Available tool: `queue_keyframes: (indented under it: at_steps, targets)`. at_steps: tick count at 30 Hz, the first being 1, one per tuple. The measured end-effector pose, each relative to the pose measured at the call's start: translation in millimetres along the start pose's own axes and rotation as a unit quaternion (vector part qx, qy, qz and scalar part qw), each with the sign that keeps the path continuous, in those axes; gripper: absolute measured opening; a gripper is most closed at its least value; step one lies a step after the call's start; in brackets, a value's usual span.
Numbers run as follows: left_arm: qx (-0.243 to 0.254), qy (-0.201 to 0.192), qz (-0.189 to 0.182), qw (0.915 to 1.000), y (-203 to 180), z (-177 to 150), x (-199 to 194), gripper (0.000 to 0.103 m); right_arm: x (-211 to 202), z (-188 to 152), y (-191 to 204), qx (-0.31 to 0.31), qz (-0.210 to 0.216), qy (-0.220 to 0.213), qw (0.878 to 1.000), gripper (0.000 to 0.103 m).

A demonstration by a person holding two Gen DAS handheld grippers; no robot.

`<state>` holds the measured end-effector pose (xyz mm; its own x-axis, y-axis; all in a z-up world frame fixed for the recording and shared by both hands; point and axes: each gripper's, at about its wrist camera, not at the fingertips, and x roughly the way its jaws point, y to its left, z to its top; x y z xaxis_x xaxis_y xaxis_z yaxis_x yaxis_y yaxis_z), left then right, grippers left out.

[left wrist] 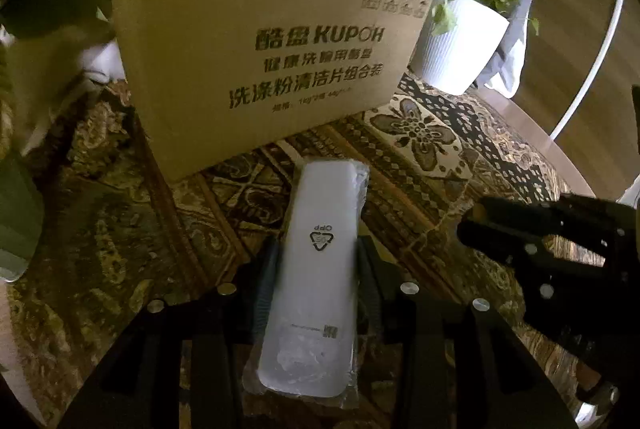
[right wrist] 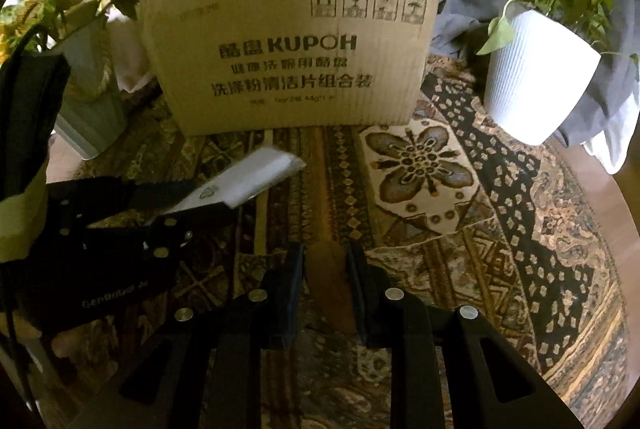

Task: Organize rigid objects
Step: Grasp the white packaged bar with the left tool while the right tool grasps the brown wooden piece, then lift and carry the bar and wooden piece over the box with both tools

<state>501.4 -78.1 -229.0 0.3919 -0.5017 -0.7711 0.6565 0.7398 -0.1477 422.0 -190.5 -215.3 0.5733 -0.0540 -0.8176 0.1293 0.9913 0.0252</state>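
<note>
My left gripper (left wrist: pixel 316 249) is shut on a long white bar in clear plastic wrap (left wrist: pixel 316 261), held above the patterned tablecloth (left wrist: pixel 420 157) and pointing at a brown cardboard box (left wrist: pixel 264 61) printed KUPOH. In the right wrist view the same bar (right wrist: pixel 248 177) sticks out of the left gripper (right wrist: pixel 200 197) at the left, in front of the box (right wrist: pixel 292 57). My right gripper (right wrist: pixel 324 261) is shut on a flat brown wooden piece (right wrist: pixel 328 285) and hovers over the tablecloth (right wrist: pixel 440 229). The right gripper also shows at the right of the left wrist view (left wrist: pixel 468 225).
A white ribbed pot with a green plant (right wrist: pixel 536 77) stands at the back right; it also shows in the left wrist view (left wrist: pixel 456 45). A pale vase of sunflowers (right wrist: pixel 88 77) stands at the back left. A person in grey sits behind the box.
</note>
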Motion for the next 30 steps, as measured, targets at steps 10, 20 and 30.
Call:
queue_keyframes:
  at_steps: [10, 20, 30]
  targets:
    - [-0.009, -0.034, 0.022, 0.9991, -11, -6, -28, 0.037, -19, -5, -2, -0.018, 0.018, -0.032, 0.999, 0.024]
    - [-0.013, -0.064, 0.039, 0.9971, -24, -1, -54, 0.037, -39, -8, -3, -0.036, 0.029, -0.061, 0.997, 0.024]
    - [-0.014, -0.107, 0.062, 0.9922, -39, 17, -96, 0.037, -76, 11, -4, -0.065, 0.048, -0.104, 0.991, 0.024]
